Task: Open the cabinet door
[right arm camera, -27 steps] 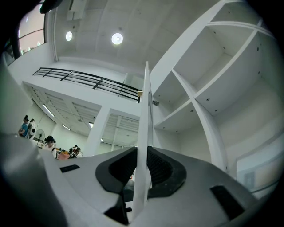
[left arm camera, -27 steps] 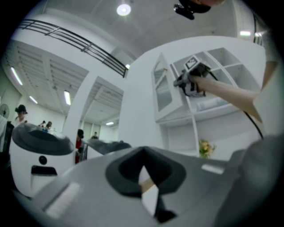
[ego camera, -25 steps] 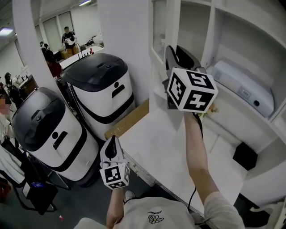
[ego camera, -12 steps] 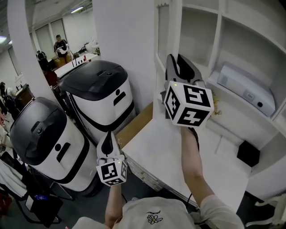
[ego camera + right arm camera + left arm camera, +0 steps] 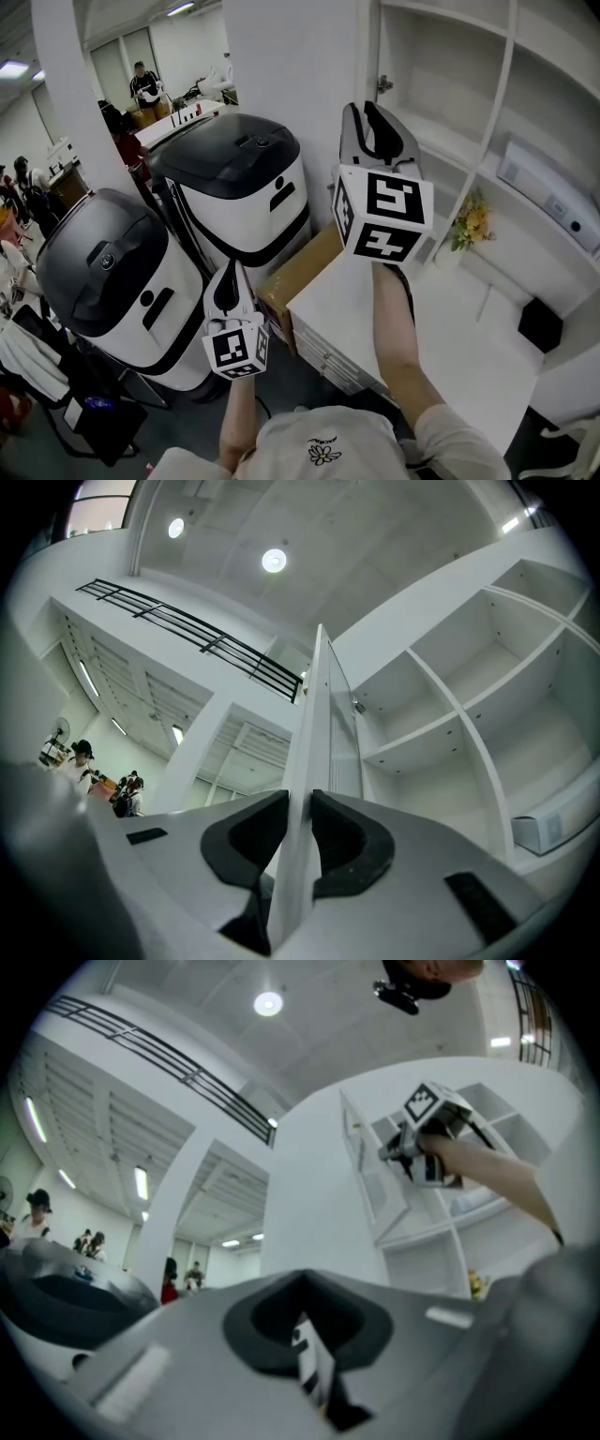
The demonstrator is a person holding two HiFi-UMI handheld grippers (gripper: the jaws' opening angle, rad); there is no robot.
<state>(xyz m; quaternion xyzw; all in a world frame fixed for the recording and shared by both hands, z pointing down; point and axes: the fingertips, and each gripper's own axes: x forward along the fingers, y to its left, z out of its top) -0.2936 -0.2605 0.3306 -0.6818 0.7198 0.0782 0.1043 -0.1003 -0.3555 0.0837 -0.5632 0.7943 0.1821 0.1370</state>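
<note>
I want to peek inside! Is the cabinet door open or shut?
Open. The cabinet door stands out edge-on from the shelves, the right gripper shut on its edge.

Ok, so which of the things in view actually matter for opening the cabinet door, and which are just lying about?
Part of the job:
cabinet door; right gripper, clamped on its edge, jaws just eased open slightly.

Just there:
left gripper, shut and empty; two black-topped white units; cardboard box; yellow flowers; white device; black box.
</note>
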